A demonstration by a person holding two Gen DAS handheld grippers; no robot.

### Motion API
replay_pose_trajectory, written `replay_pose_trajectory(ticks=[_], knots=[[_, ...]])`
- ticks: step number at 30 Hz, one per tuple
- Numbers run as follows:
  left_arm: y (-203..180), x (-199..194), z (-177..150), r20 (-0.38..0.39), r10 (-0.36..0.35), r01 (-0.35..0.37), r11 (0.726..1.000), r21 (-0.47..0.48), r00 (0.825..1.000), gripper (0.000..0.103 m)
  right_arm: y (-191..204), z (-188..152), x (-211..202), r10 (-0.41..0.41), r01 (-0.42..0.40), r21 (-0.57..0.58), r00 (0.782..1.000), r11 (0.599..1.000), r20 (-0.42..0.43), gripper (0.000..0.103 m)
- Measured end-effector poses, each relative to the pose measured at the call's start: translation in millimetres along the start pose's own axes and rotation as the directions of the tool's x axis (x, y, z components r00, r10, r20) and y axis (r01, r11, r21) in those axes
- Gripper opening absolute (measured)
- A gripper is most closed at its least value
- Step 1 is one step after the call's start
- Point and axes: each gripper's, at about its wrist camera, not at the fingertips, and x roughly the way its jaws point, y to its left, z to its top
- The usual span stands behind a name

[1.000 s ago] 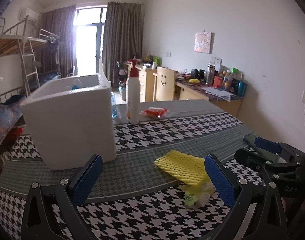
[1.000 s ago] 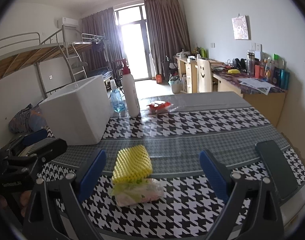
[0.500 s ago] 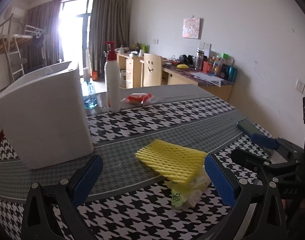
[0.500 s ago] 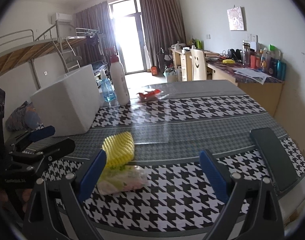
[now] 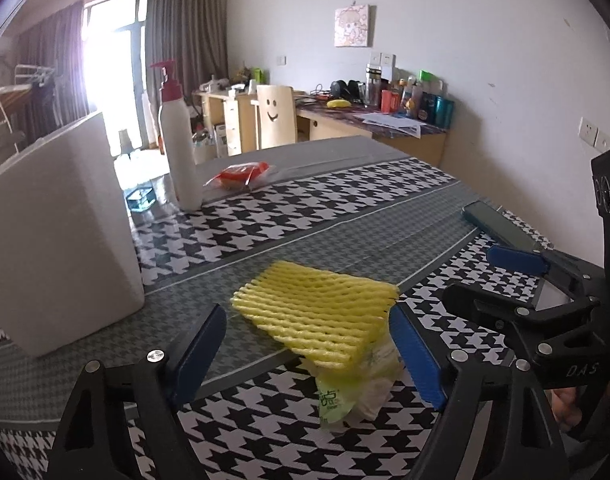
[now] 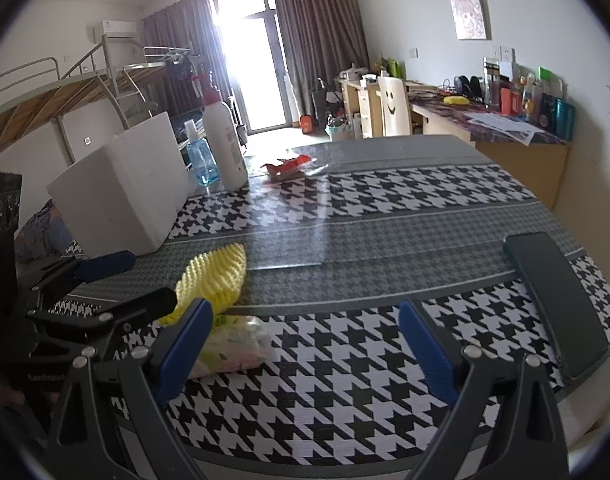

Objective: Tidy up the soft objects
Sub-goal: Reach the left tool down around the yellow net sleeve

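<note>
A yellow foam net sleeve [image 5: 319,314] lies on top of a soft tissue pack [image 5: 353,390] on the houndstooth table. My left gripper [image 5: 305,354] is open, its blue pads on either side of the sleeve's near edge. In the right wrist view the sleeve [image 6: 215,276] and tissue pack [image 6: 235,346] lie at left, by my left pad. My right gripper [image 6: 305,354] is open and empty over the table, right of the pack. The left gripper [image 6: 113,280] shows at left, open around the sleeve. A white foam box [image 5: 53,232] stands at left.
A white pump bottle [image 5: 179,152], a blue spray bottle [image 6: 199,156] and a red snack packet [image 5: 239,174] stand at the table's far side. A dark phone [image 6: 561,304] lies near the right edge. A desk and smiley chair [image 5: 275,114] stand behind.
My left gripper has moved forward and right, so the yellow sleeve now sits between its pads. My right gripper has shifted right, leaving the sleeve and pack at its left.
</note>
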Motion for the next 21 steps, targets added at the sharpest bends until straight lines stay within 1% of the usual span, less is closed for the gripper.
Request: replay_pose_trajectory(ticks=[5,6,12,15,17,19,21], knots=[[-1.3,9.8,-0.8,-0.032,-0.017,0.018,1.000,0.025,0.999,0.084,-8.4,-2.3,1.5,-0.015,0.016,0.008,1.000,1.000,-0.010,0.096],[-2.2,12.7,-1.5,-0.038,-0.025,0.026,0.999,0.027,0.999,0.083,-11.4,-2.4,1.2,-0.015,0.015,0.016,1.000,1.000,-0.012,0.096],[-4.1,30.0,-5.0,-0.096,-0.042,0.044,0.999,0.027,0.995,0.067,-16.2,-3.2,1.7,-0.016,0.017,0.033,0.999,0.999,-0.033,0.096],[-1.7,38.5,-6.9,-0.127,-0.067,0.069,0.998,0.005,0.990,0.058,-16.6,-4.9,3.1,-0.010,0.012,0.041,0.999,0.999,-0.044,0.096],[-1.1,40.1,-7.8,-0.132,-0.090,0.091,0.996,-0.003,0.987,0.056,-15.2,-6.8,6.0,-0.007,0.009,0.036,0.998,0.999,-0.056,0.096],[-0.9,41.8,-8.5,-0.142,-0.109,0.109,0.994,-0.008,0.984,0.048,-13.9,-8.4,8.8,0.000,0.002,0.032,0.998,0.999,-0.067,0.096],[0.1,43.2,-9.0,-0.152,-0.129,0.127,0.992,-0.021,0.980,0.043,-11.1,-8.9,10.7,0.007,-0.005,0.027,0.997,1.000,-0.074,0.096]])
